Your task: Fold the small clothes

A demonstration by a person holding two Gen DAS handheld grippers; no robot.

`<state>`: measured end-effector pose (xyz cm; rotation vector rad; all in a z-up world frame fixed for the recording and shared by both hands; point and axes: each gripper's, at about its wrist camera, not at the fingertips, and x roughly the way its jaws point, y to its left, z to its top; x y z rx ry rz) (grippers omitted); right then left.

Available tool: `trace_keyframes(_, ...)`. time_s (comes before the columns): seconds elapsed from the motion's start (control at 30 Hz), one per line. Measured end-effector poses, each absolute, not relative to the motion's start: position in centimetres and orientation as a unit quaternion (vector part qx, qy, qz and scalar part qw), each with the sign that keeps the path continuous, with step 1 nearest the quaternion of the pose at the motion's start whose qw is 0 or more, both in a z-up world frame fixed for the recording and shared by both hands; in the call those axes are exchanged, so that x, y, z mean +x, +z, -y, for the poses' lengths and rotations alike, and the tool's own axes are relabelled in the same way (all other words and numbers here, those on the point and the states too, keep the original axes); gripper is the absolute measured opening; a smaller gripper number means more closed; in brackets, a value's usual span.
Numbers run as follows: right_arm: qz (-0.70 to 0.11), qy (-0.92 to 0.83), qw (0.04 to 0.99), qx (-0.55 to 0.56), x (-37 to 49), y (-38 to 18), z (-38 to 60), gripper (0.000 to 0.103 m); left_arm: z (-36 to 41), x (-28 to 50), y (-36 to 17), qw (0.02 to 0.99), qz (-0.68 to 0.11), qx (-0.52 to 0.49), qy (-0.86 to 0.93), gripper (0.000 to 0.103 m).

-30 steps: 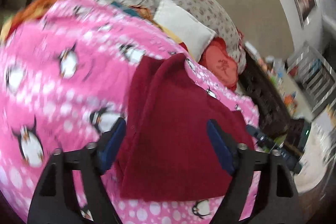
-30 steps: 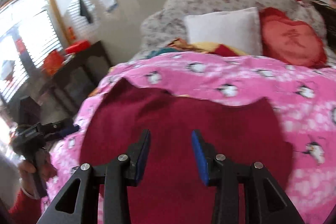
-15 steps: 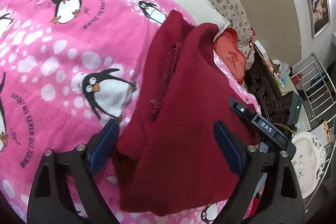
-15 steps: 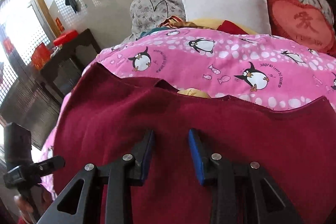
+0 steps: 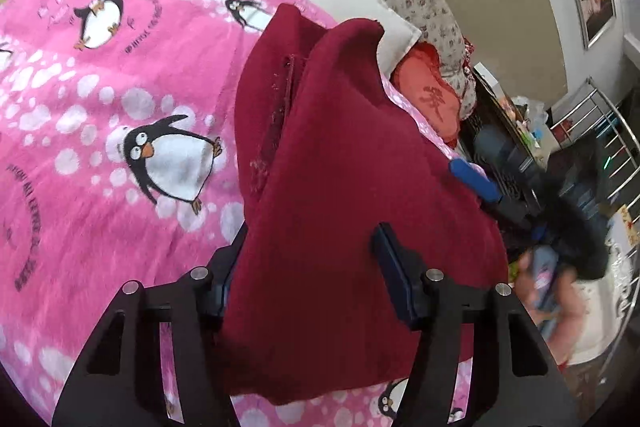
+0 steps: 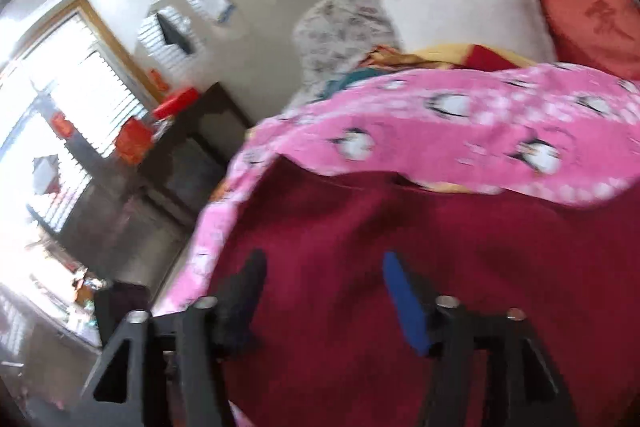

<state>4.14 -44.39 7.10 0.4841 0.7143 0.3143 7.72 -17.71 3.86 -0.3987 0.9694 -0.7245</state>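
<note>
- The left tool point(image 5: 308, 275), low in the frame of its own view, has its blue-padded jaws spread wide with the dark red fleece garment point(image 5: 344, 163) bunched between them. The cloth covers the left pad; I cannot tell whether either pad is actually pinching it. If it is only draped there, the raised flap could slide off and drop back flat.
- The right tool point(image 6: 324, 291), at the bottom centre of its view, also stands open, both pads apart over the garment point(image 6: 440, 267) and gripping nothing. A careless closing could catch two layers at once and drag the whole piece.
- The garment lies on the pink penguin-print fleece blanket point(image 5: 100, 131) on the bed, its left edge lifted and half turned over toward the middle of the frame. Fleece clings to fleece, so I would expect the blanket to ruck up with it.
- In the left view the right tool point(image 5: 476, 179) sits at the garment's right edge; the two tools could collide if both move inward.
- The right view is blurred, so that hand seems to be in motion and a misplaced grasp is likely.
</note>
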Motion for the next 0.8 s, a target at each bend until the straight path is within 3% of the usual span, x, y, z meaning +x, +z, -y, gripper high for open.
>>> trace_keyframes(0.23,-0.455,0.154,0.867,0.133,11.2,7.7,34.1,0.074,16.5,7.2,2.3,0.796,-0.458,-0.221,-0.327,0.058)
trace_keyframes(0.47,-0.494,0.079,0.866,0.005,15.9,5.5,27.7,0.080,15.0,7.6,1.3,0.782,-0.455,-0.247,-0.347,0.060)
trace_keyframes(0.53,-0.469,0.078,0.880,-0.012,15.6,5.2,27.8,0.070,14.8,7.5,1.3,0.783,-0.452,-0.241,-0.353,0.060)
trace_keyframes(0.57,-0.454,0.074,0.888,-0.014,15.2,5.3,28.3,0.056,14.8,7.4,1.3,0.785,-0.447,-0.235,-0.359,0.060)
trace_keyframes(0.63,-0.433,0.097,0.896,0.023,14.3,5.6,29.9,0.044,15.6,7.5,1.6,0.786,-0.439,-0.227,-0.371,0.059)
trace_keyframes(0.67,-0.428,0.105,0.896,0.046,14.0,5.9,30.7,0.030,15.8,7.2,2.0,0.786,-0.430,-0.222,-0.385,0.056)
trace_keyframes(0.7,-0.417,0.129,0.896,0.087,13.1,6.8,32.4,0.022,15.9,6.9,2.5,0.784,-0.426,-0.220,-0.394,0.045)
trace_keyframes(0.8,-0.371,0.170,0.898,0.162,9.9,9.6,36.2,0.014,16.6,4.7,5.6,0.781,-0.401,-0.210,-0.430,0.043)
